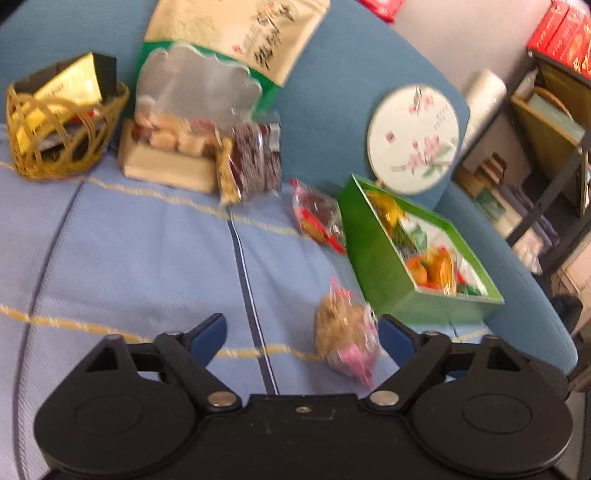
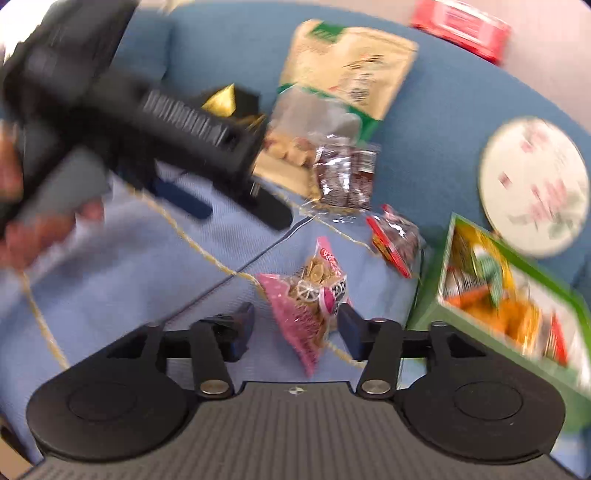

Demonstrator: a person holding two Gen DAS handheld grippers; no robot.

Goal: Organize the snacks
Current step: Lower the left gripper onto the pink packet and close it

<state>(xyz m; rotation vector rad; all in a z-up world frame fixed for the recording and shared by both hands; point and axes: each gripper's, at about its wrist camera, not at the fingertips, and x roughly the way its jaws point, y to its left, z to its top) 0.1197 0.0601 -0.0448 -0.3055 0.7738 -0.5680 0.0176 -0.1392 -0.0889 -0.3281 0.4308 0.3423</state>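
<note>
A pink packet of round biscuits [image 2: 314, 299] lies on the light blue cloth, and it also shows in the left wrist view [image 1: 347, 332]. My right gripper [image 2: 295, 325] is open, its jaws either side of the packet's near end. My left gripper [image 1: 303, 332] is open and empty above the cloth, the packet just inside its right finger; it also shows from outside in the right wrist view [image 2: 229, 192]. A green box [image 1: 384, 273] holding several wrapped snacks stands to the right, also seen in the right wrist view [image 2: 432, 306]. A red packet [image 1: 317, 218] lies beside the box.
A wicker basket [image 1: 62, 147] with yellow packs stands at the back left. A tray of biscuits [image 1: 166, 162], dark packets [image 1: 255, 162] and a large beige bag [image 1: 236, 33] are at the back. A round floral tin [image 1: 413, 140] leans against the blue backrest. Shelves [image 1: 546, 122] stand right.
</note>
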